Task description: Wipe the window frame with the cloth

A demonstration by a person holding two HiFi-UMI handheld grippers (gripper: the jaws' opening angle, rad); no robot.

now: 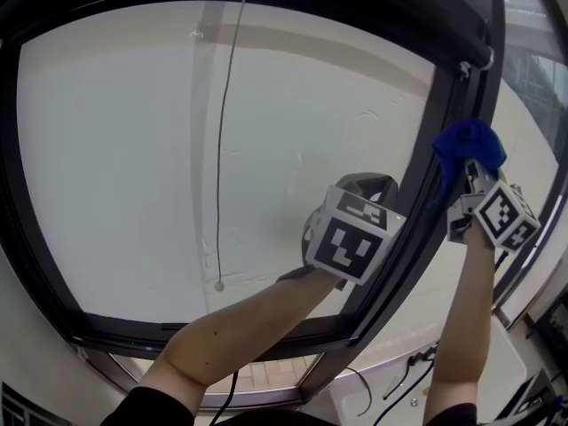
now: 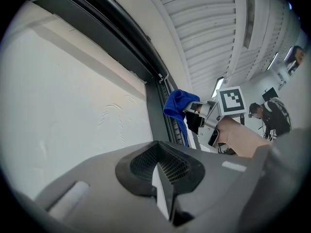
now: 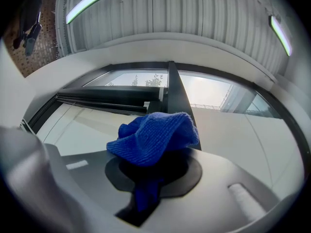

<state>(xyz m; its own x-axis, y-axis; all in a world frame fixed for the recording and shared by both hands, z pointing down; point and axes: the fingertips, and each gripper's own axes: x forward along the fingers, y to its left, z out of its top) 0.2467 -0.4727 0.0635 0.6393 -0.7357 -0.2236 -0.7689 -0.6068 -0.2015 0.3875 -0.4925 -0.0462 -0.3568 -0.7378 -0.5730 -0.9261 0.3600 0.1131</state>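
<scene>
Big window w/ white blind (image 1: 115, 149) down, dark frame (image 1: 424, 162) round it. R gripper (image 1: 471, 172) is clamped on a bunched blue cloth (image 1: 468, 145), held high at the frame's upright, prob. touching it. L gripper (image 1: 359, 185) has jaws together, nothing in them, near the blind. Cloth looks soft, light, floppy; best gripped mid-bunch so a wad faces the frame.

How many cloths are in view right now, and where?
1. The blue cloth is clamped in the right gripper, raised beside the dark upright of the window frame. No other shows; more may lie out of view.
</scene>
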